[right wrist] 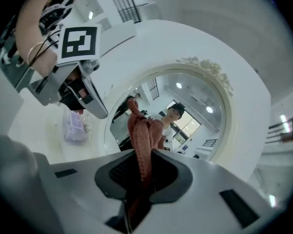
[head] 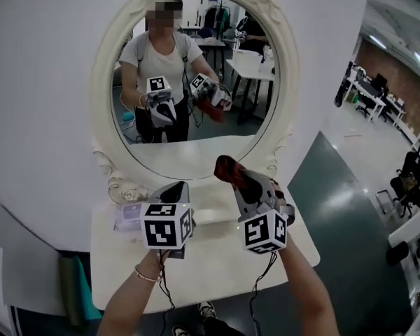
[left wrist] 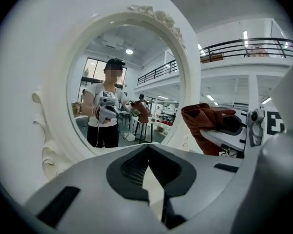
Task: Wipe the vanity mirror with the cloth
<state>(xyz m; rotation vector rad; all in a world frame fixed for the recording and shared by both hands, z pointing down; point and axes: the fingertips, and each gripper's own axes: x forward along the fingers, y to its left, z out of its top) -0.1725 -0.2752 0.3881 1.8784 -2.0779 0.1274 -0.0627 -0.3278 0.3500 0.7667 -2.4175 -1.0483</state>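
On the white surface (head: 217,271), head view, the oval vanity mirror in its ornate white frame (head: 101,82) stands upright; the right gripper (head: 238,180) holds the rust-red fabric cloth (head: 227,170) just before the lower rim, with the left gripper (head: 173,191) beside it. Left gripper view: jaws closed on each other, nothing between them. Right gripper view: jaws clamped on a bunched fold, the free end pointing at the glass; the cloth is judged soft, light and limp, best held mid-bunch, and the glass fragile.

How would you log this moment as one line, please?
phase: pre-wipe | right hand-held gripper: shut on cloth | left hand-held gripper: shut, empty | mirror: not yet touched
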